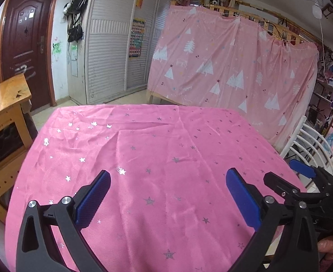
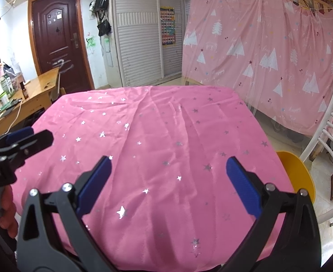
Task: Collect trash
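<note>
A table with a pink star-printed cloth (image 1: 157,154) fills both views; it also shows in the right wrist view (image 2: 157,136). I see no trash on the cloth in either view. My left gripper (image 1: 168,176) is open and empty above the near part of the table. My right gripper (image 2: 168,165) is open and empty above the near edge. The right gripper also shows at the right edge of the left wrist view (image 1: 286,174), and the left gripper at the left edge of the right wrist view (image 2: 37,136).
A wooden desk (image 1: 7,99) with a small bottle stands to the left. A yellow chair seat (image 2: 300,174) and a white chair back (image 2: 332,133) stand right of the table. A pink tree-print curtain (image 1: 230,68) hangs behind, beside a wardrobe and a brown door.
</note>
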A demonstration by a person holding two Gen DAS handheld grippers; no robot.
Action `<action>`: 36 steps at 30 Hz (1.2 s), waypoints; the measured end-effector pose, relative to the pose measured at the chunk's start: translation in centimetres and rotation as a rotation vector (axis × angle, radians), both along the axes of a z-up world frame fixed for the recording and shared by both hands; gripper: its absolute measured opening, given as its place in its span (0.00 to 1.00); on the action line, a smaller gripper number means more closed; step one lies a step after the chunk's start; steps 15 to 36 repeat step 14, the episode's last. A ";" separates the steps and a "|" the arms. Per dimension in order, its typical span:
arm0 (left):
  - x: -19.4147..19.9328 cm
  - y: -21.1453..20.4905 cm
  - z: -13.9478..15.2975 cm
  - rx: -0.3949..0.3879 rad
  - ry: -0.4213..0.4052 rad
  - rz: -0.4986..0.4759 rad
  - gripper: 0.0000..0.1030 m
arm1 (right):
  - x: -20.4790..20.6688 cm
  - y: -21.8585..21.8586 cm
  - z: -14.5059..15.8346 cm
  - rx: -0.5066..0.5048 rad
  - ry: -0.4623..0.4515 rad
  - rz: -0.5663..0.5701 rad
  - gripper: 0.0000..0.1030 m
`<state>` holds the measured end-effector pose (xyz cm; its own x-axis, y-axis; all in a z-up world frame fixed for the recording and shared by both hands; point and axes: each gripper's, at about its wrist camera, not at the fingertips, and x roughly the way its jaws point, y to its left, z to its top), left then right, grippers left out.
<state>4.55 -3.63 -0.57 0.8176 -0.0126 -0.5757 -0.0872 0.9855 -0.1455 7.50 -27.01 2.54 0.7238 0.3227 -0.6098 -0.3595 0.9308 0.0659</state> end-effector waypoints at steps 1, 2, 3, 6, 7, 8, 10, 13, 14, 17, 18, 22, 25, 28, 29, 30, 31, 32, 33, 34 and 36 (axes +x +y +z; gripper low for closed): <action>-0.1 -0.1 0.0 0.003 -0.002 0.002 0.92 | 0.0 0.0 0.0 -0.001 -0.001 0.000 0.94; -0.1 -0.2 0.0 0.005 -0.003 0.000 0.92 | 0.0 0.0 0.0 -0.003 -0.002 -0.001 0.94; -0.2 -0.3 0.0 0.012 -0.004 -0.001 0.92 | 0.0 0.0 0.0 -0.002 -0.001 0.000 0.94; -0.3 -0.5 0.1 0.014 -0.002 -0.003 0.92 | 0.0 0.0 0.0 -0.002 -0.002 0.000 0.94; -0.2 -0.6 0.1 0.013 -0.001 -0.001 0.92 | 0.1 -0.1 0.0 -0.001 -0.001 0.001 0.94; -0.2 -0.6 0.1 0.011 0.000 -0.001 0.92 | 0.1 0.0 -0.1 -0.001 -0.001 0.000 0.94; -0.1 -0.5 0.1 0.007 0.003 0.002 0.92 | 0.1 -0.1 -0.1 -0.001 -0.002 0.000 0.94; 0.1 -0.4 0.1 -0.002 0.008 0.003 0.92 | 0.1 -0.1 -0.1 -0.002 -0.001 -0.001 0.94; 0.1 -0.3 0.1 -0.002 0.008 0.004 0.92 | 0.1 -0.1 -0.1 0.000 -0.001 0.000 0.94; 0.1 -0.3 0.1 -0.002 0.008 0.004 0.92 | 0.1 -0.1 -0.1 0.000 -0.001 0.000 0.94; 0.1 -0.3 0.1 -0.002 0.008 0.004 0.92 | 0.1 -0.1 -0.1 0.000 -0.001 0.000 0.94; 0.1 -0.3 0.1 -0.002 0.008 0.004 0.92 | 0.1 -0.1 -0.1 0.000 -0.001 0.000 0.94; 0.1 -0.3 0.1 -0.002 0.008 0.004 0.92 | 0.1 -0.1 -0.1 0.000 -0.001 0.000 0.94; 0.1 -0.3 0.1 -0.002 0.008 0.004 0.92 | 0.1 -0.1 -0.1 0.000 -0.001 0.000 0.94; 0.1 -0.3 0.1 -0.002 0.008 0.004 0.92 | 0.1 -0.1 -0.1 0.000 -0.001 0.000 0.94; 0.1 -0.3 0.1 -0.002 0.008 0.004 0.92 | 0.1 -0.1 -0.1 0.000 -0.001 0.000 0.94; 0.1 -0.3 0.1 -0.002 0.008 0.004 0.92 | 0.1 -0.1 -0.1 0.000 -0.001 0.000 0.94; 0.1 -0.3 0.1 -0.002 0.008 0.004 0.92 | 0.1 -0.1 -0.1 0.000 -0.001 0.000 0.94; 0.1 -0.3 0.1 -0.002 0.008 0.004 0.92 | 0.1 -0.1 -0.1 0.000 -0.001 0.000 0.94; 0.1 -0.3 0.1 -0.002 0.008 0.004 0.92 | 0.1 -0.1 -0.1 0.000 -0.001 0.000 0.94; 0.1 -0.3 0.1 -0.002 0.008 0.004 0.92 | 0.1 -0.1 -0.1 0.000 -0.001 0.000 0.94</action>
